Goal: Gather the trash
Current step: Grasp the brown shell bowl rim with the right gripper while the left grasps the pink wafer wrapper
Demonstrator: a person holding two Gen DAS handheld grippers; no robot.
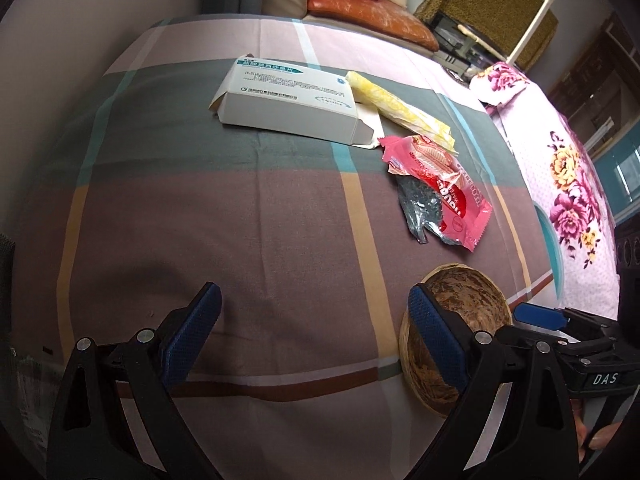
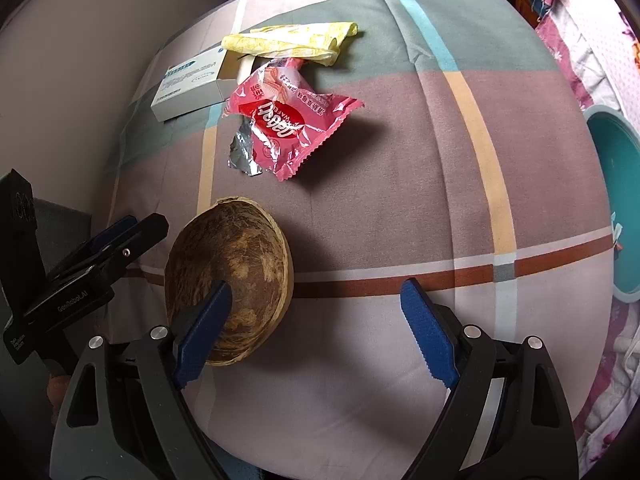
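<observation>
On the plaid-sheeted bed (image 2: 400,200) lay a white cardboard box (image 1: 288,96), a brown coconut-shell bowl (image 2: 236,264) and a pink foil wrapper (image 2: 288,120); both grippers, left gripper (image 1: 316,320) and right gripper (image 2: 320,320), hovered with jaws apart and empty, best closing on the wrapper's crinkled edge.

A white carton (image 1: 289,98), a crumpled yellow wrapper (image 1: 400,106) and a torn pink wafer packet (image 1: 438,192) lie close together on a plaid bedsheet (image 1: 240,208). The left tool (image 1: 316,312), jaws wide and empty, hangs above it beside a brown coconut-shell bowl (image 1: 468,300).
</observation>
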